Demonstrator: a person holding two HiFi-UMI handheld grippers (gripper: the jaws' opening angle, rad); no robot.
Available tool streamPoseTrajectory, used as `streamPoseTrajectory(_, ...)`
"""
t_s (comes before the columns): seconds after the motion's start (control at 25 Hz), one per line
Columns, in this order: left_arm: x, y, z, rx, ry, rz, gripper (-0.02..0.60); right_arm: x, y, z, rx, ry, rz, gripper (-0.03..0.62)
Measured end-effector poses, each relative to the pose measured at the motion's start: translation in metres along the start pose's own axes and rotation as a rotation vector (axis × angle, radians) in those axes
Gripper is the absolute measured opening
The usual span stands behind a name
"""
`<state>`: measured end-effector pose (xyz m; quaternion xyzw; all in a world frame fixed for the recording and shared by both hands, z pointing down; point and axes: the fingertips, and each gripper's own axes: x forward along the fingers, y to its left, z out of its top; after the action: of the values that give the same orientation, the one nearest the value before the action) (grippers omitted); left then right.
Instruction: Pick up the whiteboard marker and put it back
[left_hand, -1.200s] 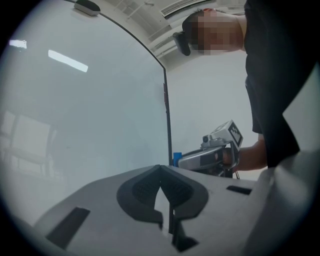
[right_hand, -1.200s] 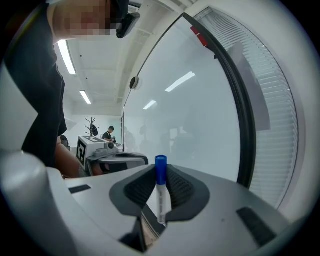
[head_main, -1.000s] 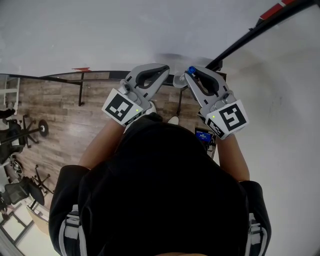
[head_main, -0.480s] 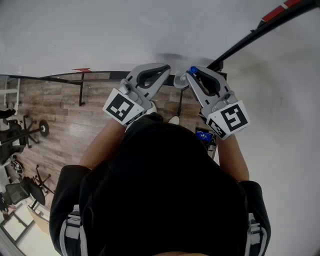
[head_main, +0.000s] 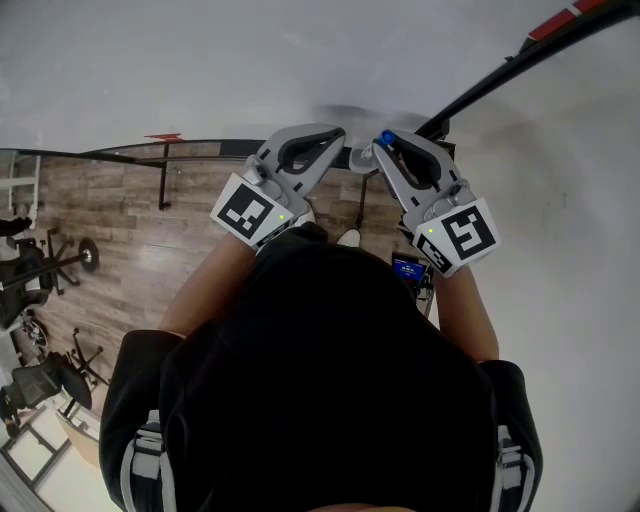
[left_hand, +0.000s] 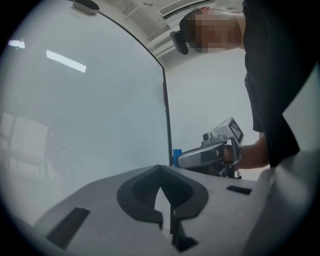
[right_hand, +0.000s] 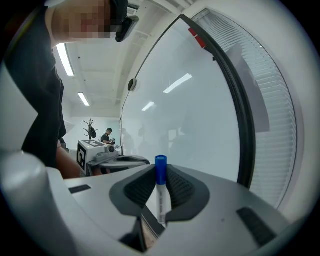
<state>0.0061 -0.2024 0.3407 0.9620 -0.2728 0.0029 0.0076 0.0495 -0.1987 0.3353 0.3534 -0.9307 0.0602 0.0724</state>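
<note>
The whiteboard marker (right_hand: 161, 192), white with a blue cap, stands upright between the jaws of my right gripper (right_hand: 160, 172), which is shut on it. In the head view only its blue cap (head_main: 386, 138) pokes out at the right gripper (head_main: 380, 150) tips, close to the whiteboard (head_main: 200, 70). My left gripper (head_main: 335, 134) is held beside it, a little to the left, jaws shut with nothing between them (left_hand: 160, 168). In the left gripper view the right gripper (left_hand: 207, 155) and the marker's blue cap (left_hand: 177, 156) show past the jaw tips.
The whiteboard's black frame (head_main: 500, 75) runs diagonally at the upper right, its lower edge rail (head_main: 130, 152) at the left. Below lies wooden floor with office chairs (head_main: 30, 270) at the left. A person (right_hand: 106, 135) stands far off beside a coat rack (right_hand: 90, 128).
Both grippers have crept very slightly to the right; the marker stays clamped in the right one.
</note>
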Motion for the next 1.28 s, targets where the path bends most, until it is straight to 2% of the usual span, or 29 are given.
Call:
streamPoseTrajectory(0.12, 0.000, -0.001, -0.001, -0.003, -0.005, 0.001, 0.003, -0.001, 0.000, -0.004, -0.006, 0.007, -0.004, 0.060)
streamPoseTrajectory(0.24, -0.001, -0.006, 0.005, -0.011, -0.052, -0.022, 0.003, -0.002, 0.001, -0.005, -0.025, 0.014, -0.013, 0.060)
streamPoseTrajectory(0.44, -0.004, -0.006, -0.010, -0.010, -0.009, -0.008, 0.003, -0.001, 0.001, -0.011, -0.033, 0.021, -0.021, 0.061)
streamPoseTrajectory(0.72, -0.007, -0.003, -0.016, -0.016, -0.013, 0.001, 0.003, 0.007, 0.002, -0.031, -0.018, 0.032, -0.012, 0.061)
streamPoseTrajectory(1.04, -0.004, 0.000, -0.026, 0.015, -0.029, 0.010, 0.003, 0.016, -0.012, -0.062, 0.002, 0.060, -0.036, 0.061)
streamPoseTrajectory(1.28, -0.006, 0.001, -0.035, 0.002, -0.030, 0.012, 0.003, 0.023, -0.017, -0.090, -0.017, 0.086, -0.060, 0.061)
